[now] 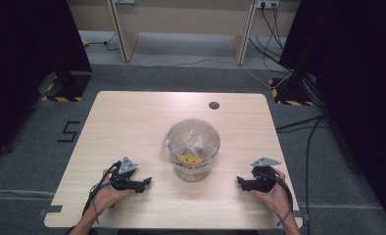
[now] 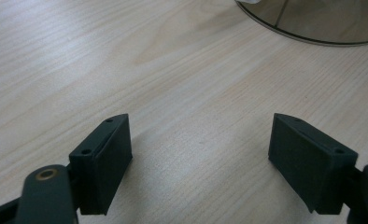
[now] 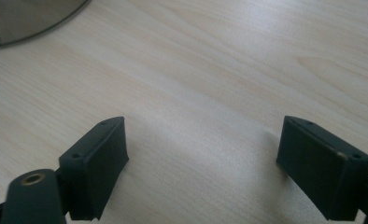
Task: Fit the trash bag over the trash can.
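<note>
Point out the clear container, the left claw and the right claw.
clear container [image 1: 191, 142], high view, front wall.
left claw [image 1: 147, 182], high view, between its fingertips.
right claw [image 1: 239, 181], high view, between its fingertips.

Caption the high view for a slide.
Two open black grippers, left and right, flank a clear plastic-lined bin on a pale wooden table.

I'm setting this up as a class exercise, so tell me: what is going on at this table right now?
A person rests a gripper in each hand on the light wooden table. The left gripper and the right gripper both lie open and hold nothing, one on either side of a clear plastic bucket lined with a thin transparent bag. Neither gripper touches the bucket; the work has not begun.
</note>
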Demonstrator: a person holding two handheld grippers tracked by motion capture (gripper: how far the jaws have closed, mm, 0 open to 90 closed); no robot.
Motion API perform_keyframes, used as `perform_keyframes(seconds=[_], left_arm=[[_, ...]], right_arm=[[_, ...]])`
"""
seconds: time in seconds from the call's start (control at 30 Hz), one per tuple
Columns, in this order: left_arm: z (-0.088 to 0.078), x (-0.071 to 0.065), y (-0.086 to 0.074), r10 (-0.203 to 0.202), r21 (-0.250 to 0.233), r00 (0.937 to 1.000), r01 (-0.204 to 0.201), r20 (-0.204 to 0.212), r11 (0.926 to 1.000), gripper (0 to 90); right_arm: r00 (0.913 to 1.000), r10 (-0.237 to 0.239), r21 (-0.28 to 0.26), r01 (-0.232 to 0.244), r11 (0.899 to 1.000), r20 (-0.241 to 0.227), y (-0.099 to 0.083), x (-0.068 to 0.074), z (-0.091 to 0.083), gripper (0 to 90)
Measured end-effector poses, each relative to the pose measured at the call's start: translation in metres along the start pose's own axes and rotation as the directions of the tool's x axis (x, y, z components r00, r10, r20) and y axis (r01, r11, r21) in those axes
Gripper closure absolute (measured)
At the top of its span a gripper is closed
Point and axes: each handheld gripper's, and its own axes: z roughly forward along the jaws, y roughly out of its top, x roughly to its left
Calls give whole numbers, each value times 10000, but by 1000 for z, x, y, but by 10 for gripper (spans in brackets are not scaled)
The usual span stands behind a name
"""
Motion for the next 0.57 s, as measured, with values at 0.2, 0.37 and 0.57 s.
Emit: perform_keyframes(seconds=[0.2,0.37,0.57], left_arm=[[0,0,0,-7,-9,10000,7,19,10000,201],[0,0,0,-5,-7,10000,5,35,10000,199],[0,0,0,-6,-6,10000,6,37,10000,199]], right_arm=[[10000,34,-31,-34,10000,-7,0,0,0,155],[10000,39,-65,-39,10000,3,0,0,0,154],[10000,63,-96,-63,9999,17,0,0,1,156]])
